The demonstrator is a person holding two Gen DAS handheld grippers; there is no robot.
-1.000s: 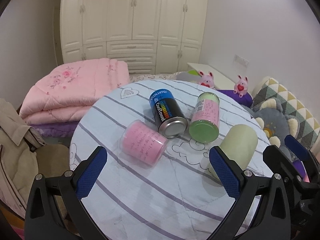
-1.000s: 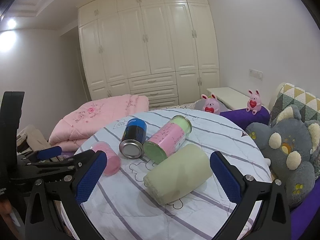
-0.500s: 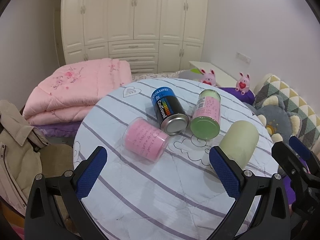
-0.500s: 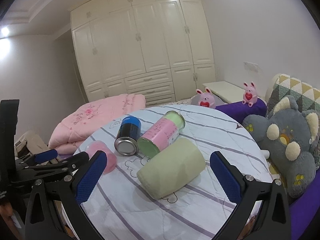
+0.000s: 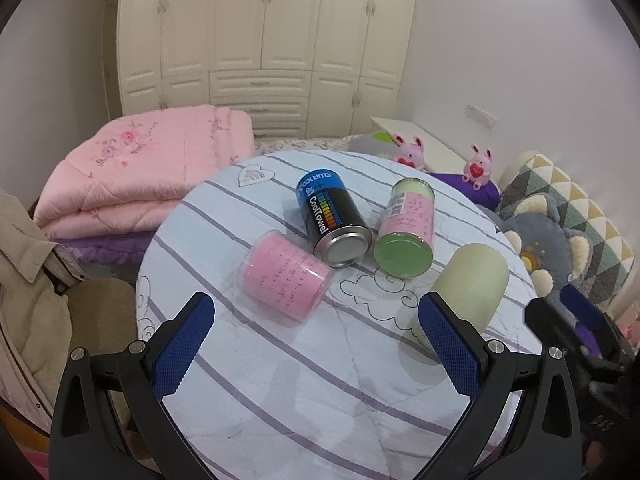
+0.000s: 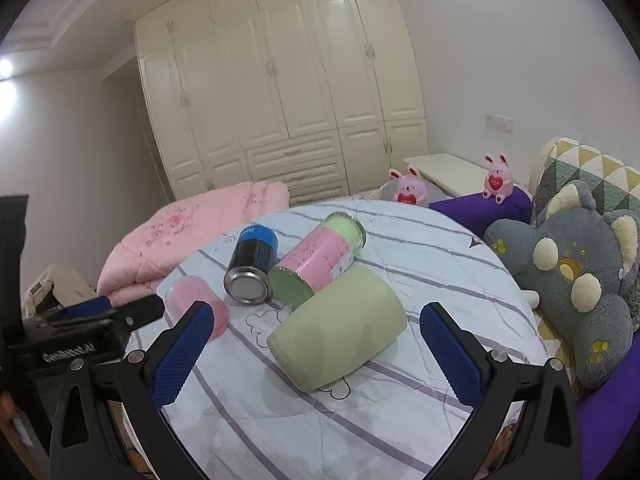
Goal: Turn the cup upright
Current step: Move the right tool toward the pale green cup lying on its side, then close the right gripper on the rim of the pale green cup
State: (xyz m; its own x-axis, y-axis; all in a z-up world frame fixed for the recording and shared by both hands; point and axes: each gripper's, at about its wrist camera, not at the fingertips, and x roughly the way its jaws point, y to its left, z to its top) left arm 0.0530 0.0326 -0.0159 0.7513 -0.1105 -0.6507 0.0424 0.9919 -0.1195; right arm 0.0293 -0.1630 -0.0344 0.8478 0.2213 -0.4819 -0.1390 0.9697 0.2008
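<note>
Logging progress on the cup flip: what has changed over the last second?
The right gripper has drawn closer to the pale green cup, fingers open around it, not touching. The left gripper stayed open, hovering. The cup and three canisters lie where they were.

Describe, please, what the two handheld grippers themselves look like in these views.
Both the left gripper and the right gripper have black angular frames with silver bolts and blue textured pads. White lettering marks the left gripper's body in the right wrist view.

Home bedroom — cream wardrobe wall, folded pink quilt, plush toys (bunnies, koala).
</note>
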